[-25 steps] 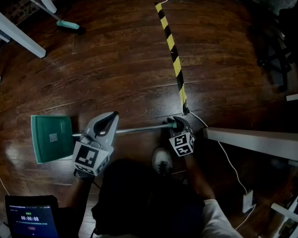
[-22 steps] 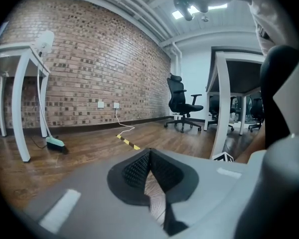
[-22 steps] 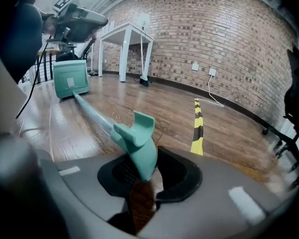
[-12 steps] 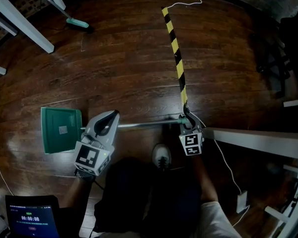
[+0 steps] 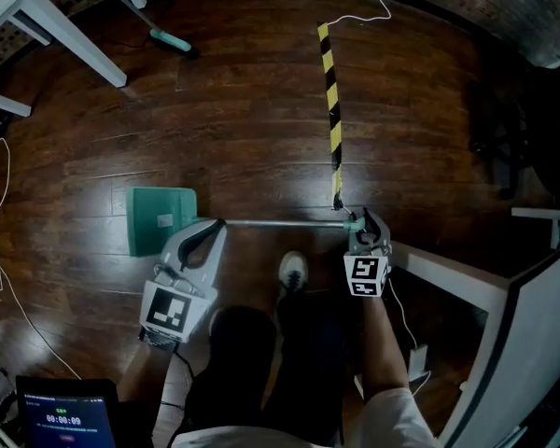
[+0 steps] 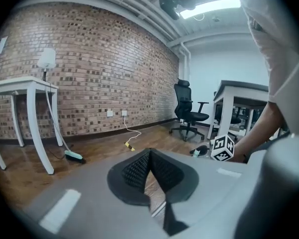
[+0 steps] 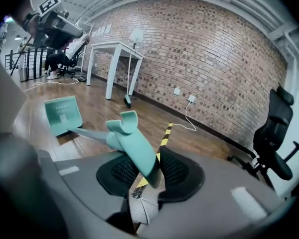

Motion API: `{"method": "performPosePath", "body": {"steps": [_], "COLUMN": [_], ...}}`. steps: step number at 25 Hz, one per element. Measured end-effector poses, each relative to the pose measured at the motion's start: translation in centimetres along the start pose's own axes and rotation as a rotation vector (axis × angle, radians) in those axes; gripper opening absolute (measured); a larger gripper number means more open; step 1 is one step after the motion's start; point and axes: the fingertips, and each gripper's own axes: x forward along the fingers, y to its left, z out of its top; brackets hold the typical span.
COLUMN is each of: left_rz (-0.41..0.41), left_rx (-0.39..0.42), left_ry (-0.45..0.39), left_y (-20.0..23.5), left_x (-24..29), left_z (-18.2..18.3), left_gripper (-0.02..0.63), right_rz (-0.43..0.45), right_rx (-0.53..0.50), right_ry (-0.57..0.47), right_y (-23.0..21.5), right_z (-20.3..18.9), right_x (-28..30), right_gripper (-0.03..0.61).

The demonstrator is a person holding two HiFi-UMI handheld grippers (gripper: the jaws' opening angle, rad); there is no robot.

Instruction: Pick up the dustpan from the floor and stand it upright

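Observation:
The dustpan has a teal pan, a thin metal pole and a teal grip at the pole's right end. My right gripper holds that grip between its pads, and its jaws are opening a little around it. In the right gripper view the pan sits far down the pole, tilted, with a shadow under it. My left gripper hangs above the pole beside the pan. Its tips meet with nothing between them. A pale sliver of the pole shows below.
Yellow-black tape runs up the wood floor. A teal brush lies by white table legs at the far left. A white desk and a cable stand at the right, an office chair beyond. My shoe is below the pole.
Both grippers have risen, the right one carrying the handle end up. The pan now looks narrower and closer to the left gripper, and the pole now crosses under its tips instead of mid-jaw.

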Motion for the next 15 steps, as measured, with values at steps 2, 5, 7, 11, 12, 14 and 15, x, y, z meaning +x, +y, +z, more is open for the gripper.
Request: {"method": "performPosePath", "body": {"steps": [2, 5, 7, 11, 12, 14, 15], "left_rz": [0.012, 0.044, 0.062, 0.078, 0.082, 0.094, 0.101], "left_rx": [-0.008, -0.030, -0.008, -0.016, -0.015, -0.017, -0.020], "left_ry": [0.009, 0.014, 0.008, 0.010, 0.008, 0.005, 0.005], "left_y": [0.2, 0.9, 1.3, 0.8, 0.8, 1.0, 1.2], "left_x": [-1.5, -3.8, -5.0, -6.8, -7.3, -8.5, -9.2], "left_z": [2.8, 6.8, 9.4, 14.9, 16.2, 18.2, 19.0], "left_gripper": [0.000, 0.000, 0.000, 0.000, 0.000, 0.000, 0.000], "right_rz": [-0.008, -0.009, -0.002, 0.016, 0.019, 0.037, 0.053], "right_rx": [-0.031, -0.098, -0.134, -0.175, -0.175, -0.168, -0.167], "right_ry": [0.020, 0.054, 0.069, 0.113, 0.127, 0.156, 0.165], "right_y": [-0.6, -1.0, -1.0, -1.5, -1.4, -0.9, -0.4], "right_z": [2.3, 5.7, 7.9, 10.7, 11.3, 12.5, 13.2], "right_x": [-1.8, -4.3, -5.7, -8.3, -8.8, -10.0, -10.5], "right_gripper": [0.124, 0.130, 0.134, 0.156, 0.161, 0.170, 0.181]}}
